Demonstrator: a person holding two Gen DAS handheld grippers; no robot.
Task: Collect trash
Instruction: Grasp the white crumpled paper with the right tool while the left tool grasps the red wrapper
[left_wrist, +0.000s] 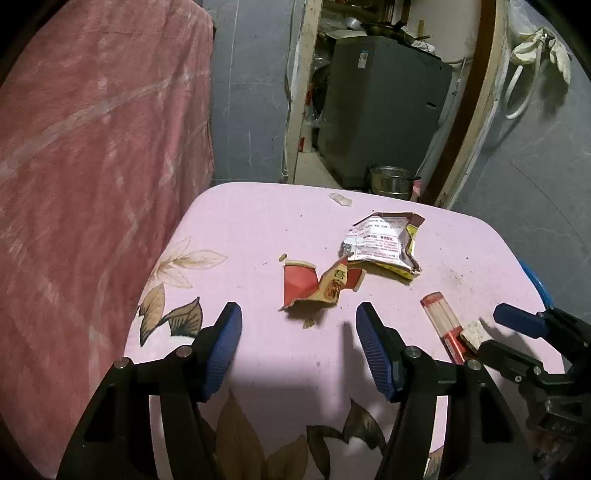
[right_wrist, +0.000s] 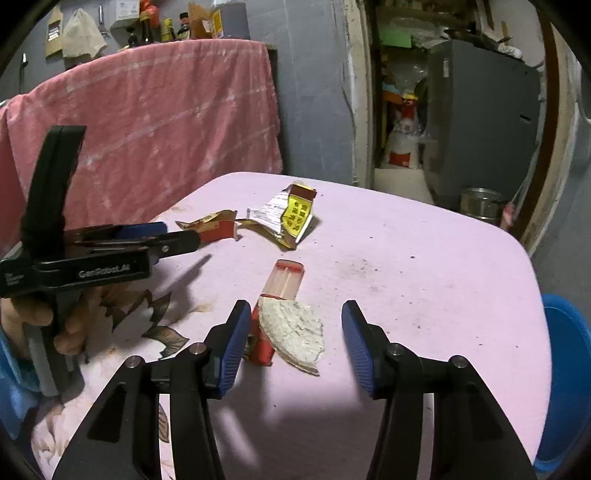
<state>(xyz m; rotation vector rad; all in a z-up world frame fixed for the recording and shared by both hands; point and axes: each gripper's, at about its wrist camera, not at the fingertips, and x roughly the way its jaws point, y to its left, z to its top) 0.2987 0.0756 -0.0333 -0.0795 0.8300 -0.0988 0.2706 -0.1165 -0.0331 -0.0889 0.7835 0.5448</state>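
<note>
**Trash on the pink tabletop, both jaws apart**

Nearest us, our right hand-held gripper (right_wrist: 291, 341) stands with its 2 blue pads apart around a pale torn wafer piece (right_wrist: 293, 332) and the red end of a clear stick packet (right_wrist: 275, 314); the left pad looks just beside the packet, though we cannot tell whether it touches. Our left hand-held gripper (left_wrist: 299, 339) hangs with jaws apart and nothing between them, just short of a torn red paper cup (left_wrist: 314, 282). Beyond the cup lies a crumpled printed wrapper (left_wrist: 384, 243). All rest on the tabletop (left_wrist: 240, 236), beside a pink cloth (left_wrist: 92, 147). At the right edge sits a blue bin (right_wrist: 565, 387).
</note>
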